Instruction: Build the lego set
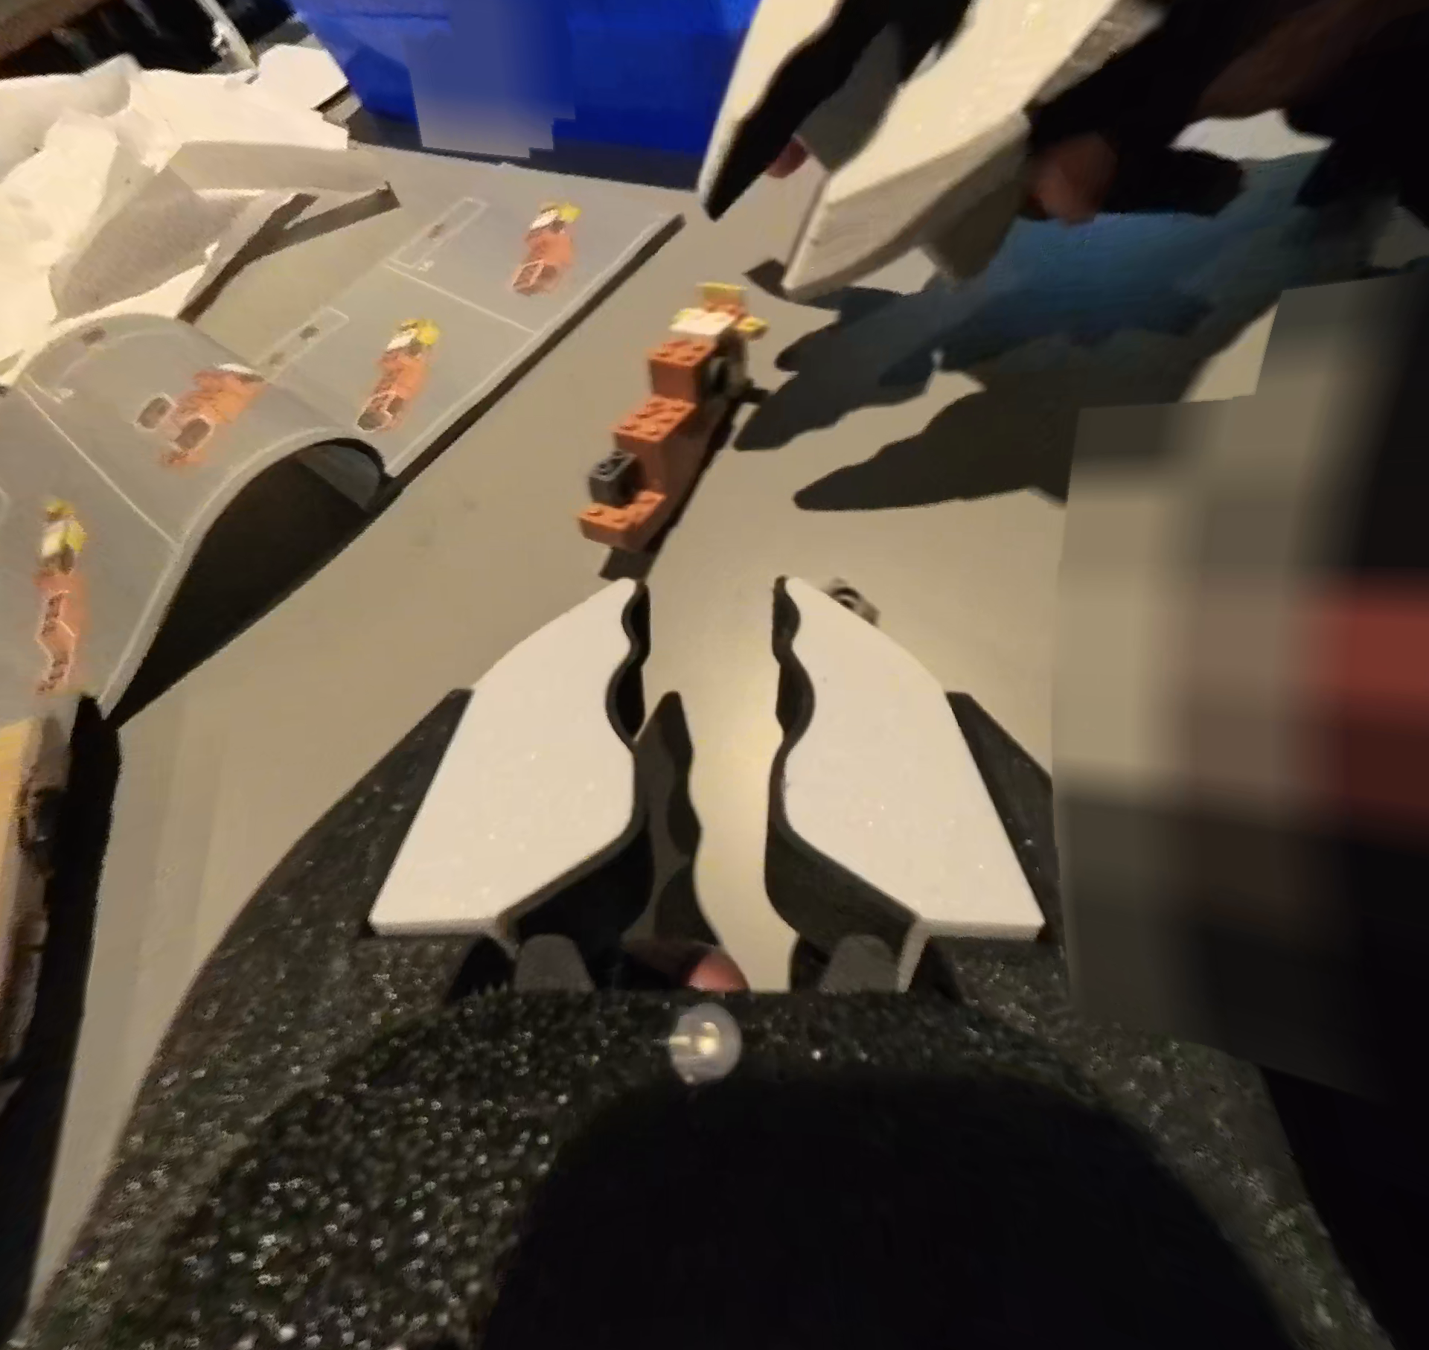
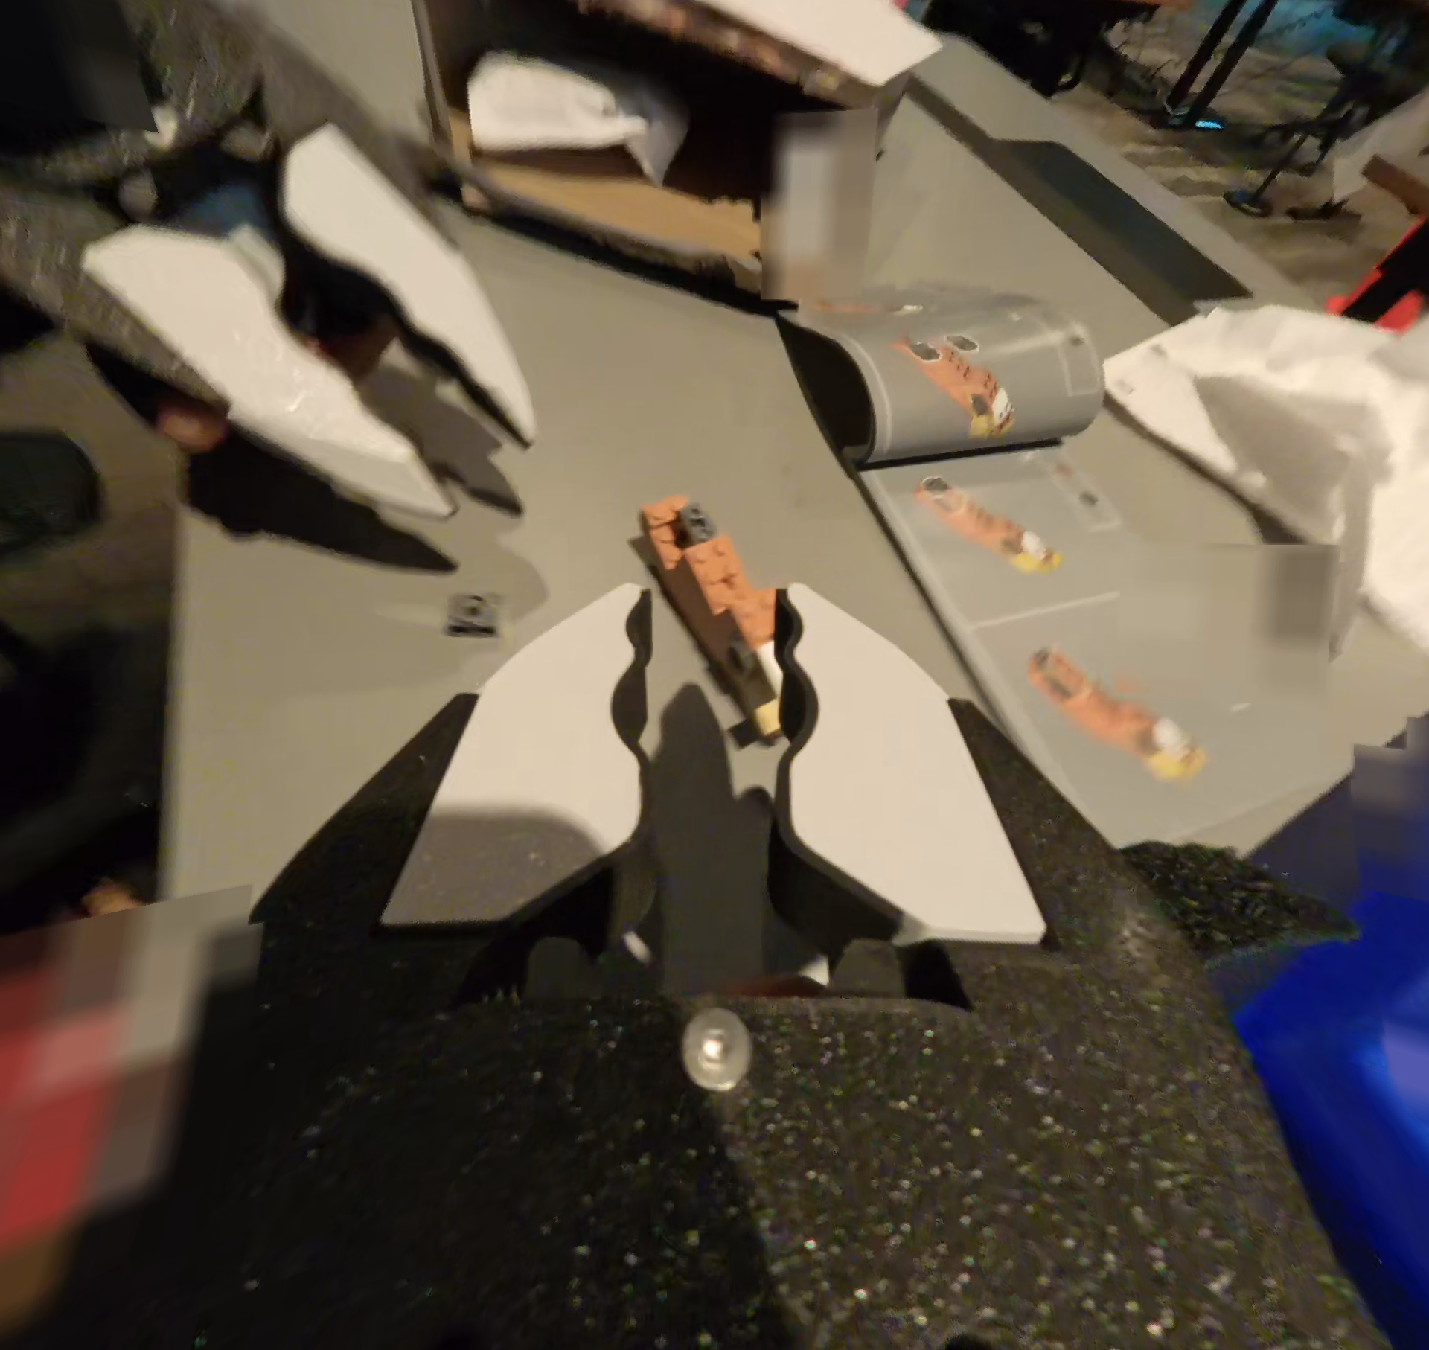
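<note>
Both jaws parted, empty: left gripper [image 1: 711, 594] aimed twelve o'clock at lego model [image 1: 665, 424]; right gripper [image 2: 711, 601] straddling model's head end, seemingly ready to steady it.

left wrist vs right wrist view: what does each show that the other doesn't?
Only the left wrist view: the model's yellow-and-white end unobstructed, and a blue bin behind the table.

Only the right wrist view: a small dark loose piece on the table, clear of the model, plus a cardboard box at the back.

Both: the orange lego model lying on the grey table, untouched; the open instruction booklet; crumpled white paper; and the left gripper and right gripper, both open and empty.
</note>
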`<state>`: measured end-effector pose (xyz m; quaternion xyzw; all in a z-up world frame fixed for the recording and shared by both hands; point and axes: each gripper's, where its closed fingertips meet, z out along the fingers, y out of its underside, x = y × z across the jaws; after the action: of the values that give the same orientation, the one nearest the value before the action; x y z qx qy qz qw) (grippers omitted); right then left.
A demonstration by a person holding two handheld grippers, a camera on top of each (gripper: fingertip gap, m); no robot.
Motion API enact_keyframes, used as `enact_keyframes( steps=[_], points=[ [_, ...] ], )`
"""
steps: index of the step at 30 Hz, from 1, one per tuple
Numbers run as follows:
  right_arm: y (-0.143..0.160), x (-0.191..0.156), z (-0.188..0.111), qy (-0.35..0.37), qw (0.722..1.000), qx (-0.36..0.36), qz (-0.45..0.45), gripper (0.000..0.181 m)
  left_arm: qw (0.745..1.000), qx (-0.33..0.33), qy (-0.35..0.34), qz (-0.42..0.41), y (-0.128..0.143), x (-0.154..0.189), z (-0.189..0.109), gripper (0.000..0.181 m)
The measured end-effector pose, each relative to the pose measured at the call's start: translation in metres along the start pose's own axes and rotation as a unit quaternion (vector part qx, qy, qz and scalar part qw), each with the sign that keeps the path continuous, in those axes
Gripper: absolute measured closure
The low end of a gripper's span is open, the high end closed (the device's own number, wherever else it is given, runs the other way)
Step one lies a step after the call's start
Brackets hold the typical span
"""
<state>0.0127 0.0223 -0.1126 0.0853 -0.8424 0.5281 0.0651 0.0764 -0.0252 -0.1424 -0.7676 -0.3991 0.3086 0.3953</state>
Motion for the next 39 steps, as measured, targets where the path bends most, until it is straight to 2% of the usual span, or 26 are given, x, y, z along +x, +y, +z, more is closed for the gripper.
enact_keyframes(
  steps=[5,9,12,21,28,31,34,39],
  points=[
    [0.015,0.017,0.016,0.027,0.988,-0.103,-0.112,0.154,0.998,-0.038,0.025,-0.05,0.006,-0.023,0.021,0.152],
    [0.029,0.01,0.017,0.003,0.988,-0.122,-0.093,0.159,0.995,-0.07,0.056,-0.048,0.01,-0.026,0.033,0.152],
    [0.04,0.015,0.017,0.014,0.987,-0.138,-0.076,0.159,0.992,-0.088,0.076,-0.041,0.011,-0.023,0.04,0.152],
    [0.047,0.029,0.011,0.041,0.99,-0.133,-0.015,0.159,0.991,-0.092,0.097,-0.018,0.001,-0.019,0.056,0.152],
    [0.049,0.032,0.006,0.032,0.992,-0.115,0.034,0.159,0.988,-0.106,0.11,-0.004,-0.001,-0.013,0.07,0.149],
    [0.05,0.033,0.003,0.03,0.992,-0.109,0.049,0.159,0.989,-0.098,0.114,-0.006,-0.006,-0.015,0.076,0.163],
    [0.054,0.036,-0.002,0.034,0.992,-0.109,0.057,0.158,0.988,-0.084,0.128,-0.006,-0.015,-0.014,0.078,0.164],
    [0.059,0.033,-0.013,0.032,0.992,-0.11,0.049,0.156,0.98,-0.119,0.149,0.064,-0.031,-0.008,0.073,0.164]
  ],
)
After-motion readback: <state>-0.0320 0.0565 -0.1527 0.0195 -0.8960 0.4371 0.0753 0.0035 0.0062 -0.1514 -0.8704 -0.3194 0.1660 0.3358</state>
